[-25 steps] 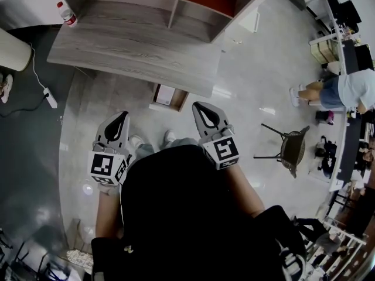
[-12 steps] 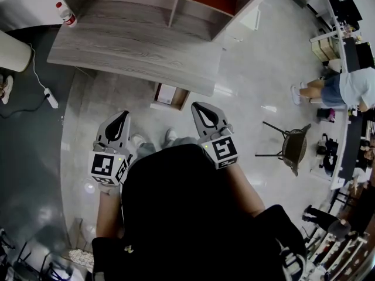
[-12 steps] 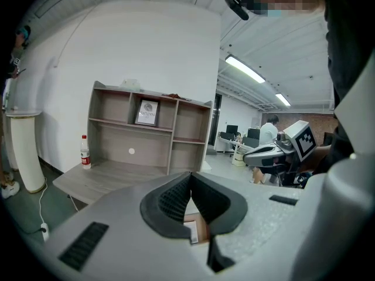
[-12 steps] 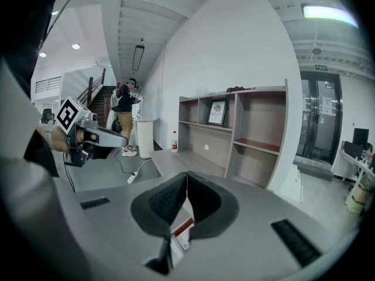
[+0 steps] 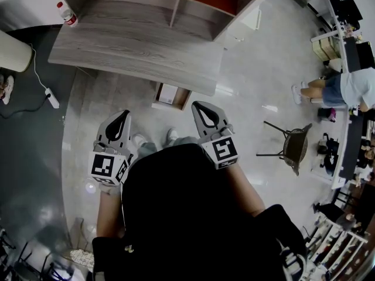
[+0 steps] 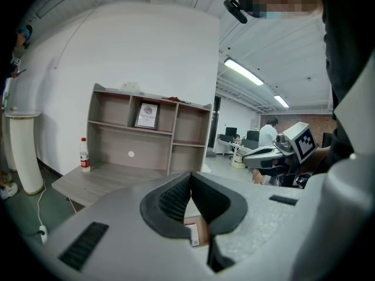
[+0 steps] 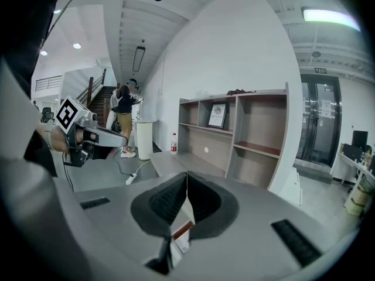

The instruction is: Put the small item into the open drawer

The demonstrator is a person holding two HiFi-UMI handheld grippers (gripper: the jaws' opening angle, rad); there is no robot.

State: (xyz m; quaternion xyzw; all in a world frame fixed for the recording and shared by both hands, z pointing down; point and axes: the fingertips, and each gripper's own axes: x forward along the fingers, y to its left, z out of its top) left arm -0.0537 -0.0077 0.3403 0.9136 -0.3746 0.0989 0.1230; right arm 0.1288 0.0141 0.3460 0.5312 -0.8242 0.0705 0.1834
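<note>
I stand a step back from a grey wooden desk (image 5: 135, 51) with a shelf unit (image 6: 146, 133) on top. Under the desk's front edge a brown drawer (image 5: 170, 95) hangs open with something white lying in it; it also shows behind the jaws as the drawer (image 6: 199, 230). My left gripper (image 5: 121, 115) and right gripper (image 5: 199, 106) are held side by side at waist height, pointing at the desk, well short of it. Both are shut with nothing between the pads, seen up close on the left gripper (image 6: 190, 174) and right gripper (image 7: 187, 173). I cannot pick out a small item.
A red-capped bottle (image 5: 68, 14) stands at the desk's left end. A power strip (image 5: 51, 98) and cable lie on the floor left. A stool (image 5: 291, 148) stands to the right, with a person (image 5: 334, 89) and desks beyond. A white column (image 5: 14, 48) is at far left.
</note>
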